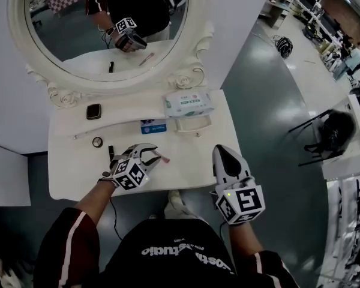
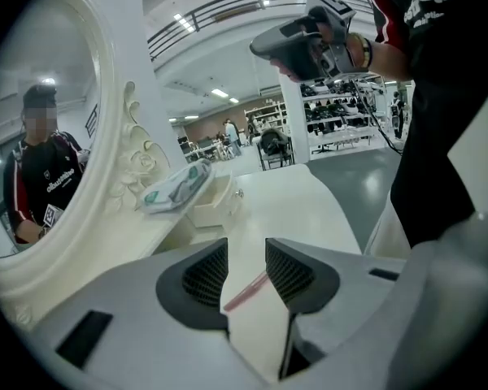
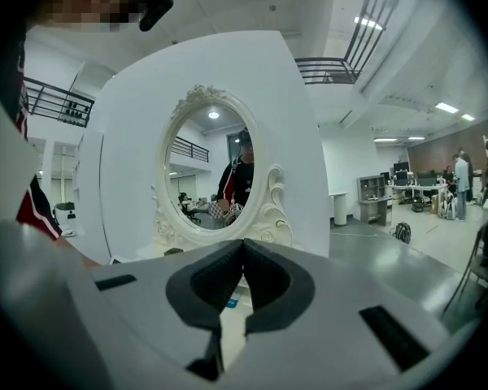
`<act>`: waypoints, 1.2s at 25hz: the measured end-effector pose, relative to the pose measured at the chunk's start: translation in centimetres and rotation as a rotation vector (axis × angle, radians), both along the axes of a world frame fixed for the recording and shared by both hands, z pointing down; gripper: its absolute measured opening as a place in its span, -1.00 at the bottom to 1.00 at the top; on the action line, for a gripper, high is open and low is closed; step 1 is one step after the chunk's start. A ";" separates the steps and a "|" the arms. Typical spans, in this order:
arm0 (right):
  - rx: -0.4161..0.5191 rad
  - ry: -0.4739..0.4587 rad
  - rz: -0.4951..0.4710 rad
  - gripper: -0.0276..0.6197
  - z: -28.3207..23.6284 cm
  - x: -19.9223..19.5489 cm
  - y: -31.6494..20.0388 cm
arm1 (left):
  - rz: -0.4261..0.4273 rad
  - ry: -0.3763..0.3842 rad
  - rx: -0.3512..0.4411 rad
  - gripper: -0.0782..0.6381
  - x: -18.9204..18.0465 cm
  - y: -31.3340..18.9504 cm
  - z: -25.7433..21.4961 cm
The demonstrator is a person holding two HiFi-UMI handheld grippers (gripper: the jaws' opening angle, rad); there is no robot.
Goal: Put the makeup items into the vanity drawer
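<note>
Head view: the left gripper (image 1: 150, 156) is held low over the front of the white vanity surface (image 1: 186, 161), forearm angled in from the left. Its jaws point right at a slim pink makeup pencil (image 1: 162, 157). The right gripper (image 1: 222, 155) hangs at the front right edge, pointing away from the body. A small white drawer (image 1: 192, 125) is pulled out below a white-and-green wipes pack (image 1: 189, 102). The print on the pack and on a small blue box (image 1: 153, 126) is too small to read.

Left gripper view: the left gripper (image 2: 246, 258) has its jaws apart. The pencil (image 2: 244, 293) lies on the surface in the gap, unclamped.

Right gripper view: the right gripper (image 3: 244, 254) has its jaws closed together, empty, facing the oval white-framed mirror (image 3: 215, 173).
</note>
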State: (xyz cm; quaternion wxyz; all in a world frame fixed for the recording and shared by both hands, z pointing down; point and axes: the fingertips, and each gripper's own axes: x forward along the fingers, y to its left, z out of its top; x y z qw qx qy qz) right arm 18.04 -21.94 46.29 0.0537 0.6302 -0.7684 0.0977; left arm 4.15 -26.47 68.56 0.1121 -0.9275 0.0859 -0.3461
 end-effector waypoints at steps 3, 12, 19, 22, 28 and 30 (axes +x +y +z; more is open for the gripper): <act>-0.012 0.006 -0.001 -0.91 0.4 0.5 -0.4 | 0.009 -0.038 -0.015 -0.41 0.1 -0.3 1.9; -0.033 0.016 0.002 -0.91 1.2 1.7 -1.6 | 0.070 -0.132 -0.041 -0.41 0.3 -1.0 5.8; -0.050 0.020 -0.001 -0.91 1.8 2.3 -2.1 | 0.068 -0.158 -0.096 -0.41 0.4 -1.4 7.4; -0.054 0.016 -0.005 -0.91 2.1 2.3 -2.4 | 0.070 -0.173 -0.121 -0.41 0.4 -1.4 7.9; -0.057 0.009 -0.014 -0.91 2.4 2.2 -2.9 | 0.047 -0.184 -0.132 -0.41 0.1 -1.0 8.6; -0.057 0.006 -0.019 -0.91 2.4 2.0 -3.1 | 0.037 -0.184 -0.137 -0.42 0.1 -1.0 8.5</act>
